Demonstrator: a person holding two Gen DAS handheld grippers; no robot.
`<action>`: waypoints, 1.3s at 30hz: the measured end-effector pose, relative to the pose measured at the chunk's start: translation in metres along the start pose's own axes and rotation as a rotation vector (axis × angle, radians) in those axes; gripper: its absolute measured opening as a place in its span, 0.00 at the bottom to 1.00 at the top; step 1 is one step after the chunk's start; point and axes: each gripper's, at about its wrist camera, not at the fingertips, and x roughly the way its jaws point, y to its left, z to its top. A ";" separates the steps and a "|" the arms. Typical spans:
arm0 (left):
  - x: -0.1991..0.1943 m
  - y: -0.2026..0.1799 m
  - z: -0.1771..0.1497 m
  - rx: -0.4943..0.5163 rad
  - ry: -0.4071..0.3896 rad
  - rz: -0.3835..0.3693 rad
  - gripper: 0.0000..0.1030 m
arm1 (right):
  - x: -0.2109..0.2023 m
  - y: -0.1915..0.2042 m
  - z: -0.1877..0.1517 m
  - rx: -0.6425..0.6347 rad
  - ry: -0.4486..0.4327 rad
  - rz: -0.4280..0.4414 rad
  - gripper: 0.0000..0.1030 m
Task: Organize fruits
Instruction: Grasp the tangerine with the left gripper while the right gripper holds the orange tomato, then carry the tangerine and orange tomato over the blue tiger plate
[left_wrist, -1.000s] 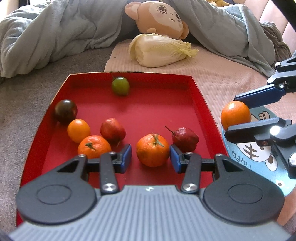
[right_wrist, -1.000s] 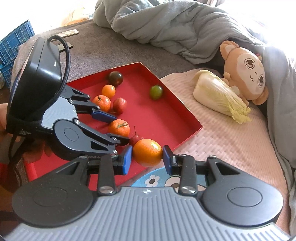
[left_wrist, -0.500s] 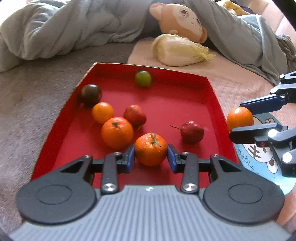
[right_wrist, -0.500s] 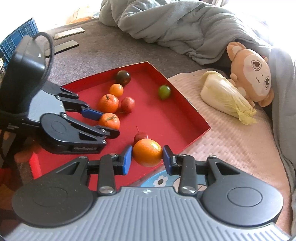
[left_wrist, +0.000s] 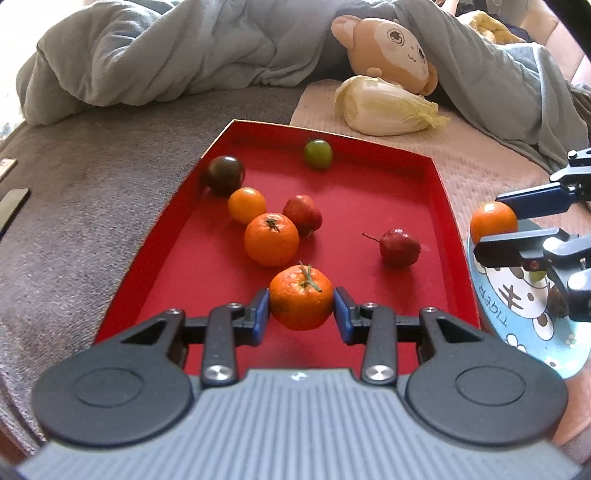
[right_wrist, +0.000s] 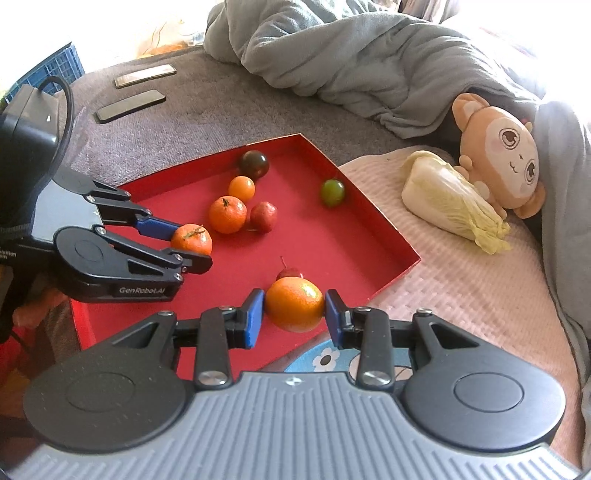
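Your left gripper (left_wrist: 301, 310) clamps a stemmed tangerine (left_wrist: 301, 301) above the red tray's (left_wrist: 448, 206) near end. Your right gripper (right_wrist: 294, 314) grips an orange (right_wrist: 294, 304) over the tray's near edge.

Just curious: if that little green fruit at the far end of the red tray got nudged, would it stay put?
Probably not. The green fruit looks round and smooth, so it would likely roll. The red tray has raised walls, which should stop it.
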 end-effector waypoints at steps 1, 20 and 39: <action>-0.001 -0.002 0.001 0.003 -0.002 0.002 0.39 | -0.001 0.000 0.000 0.002 -0.002 -0.002 0.40; -0.004 -0.014 0.001 0.029 -0.005 0.010 0.39 | -0.011 -0.004 -0.004 0.015 -0.017 -0.005 0.40; -0.017 -0.027 0.004 0.057 -0.024 0.007 0.39 | -0.023 -0.010 -0.011 0.032 -0.028 -0.012 0.40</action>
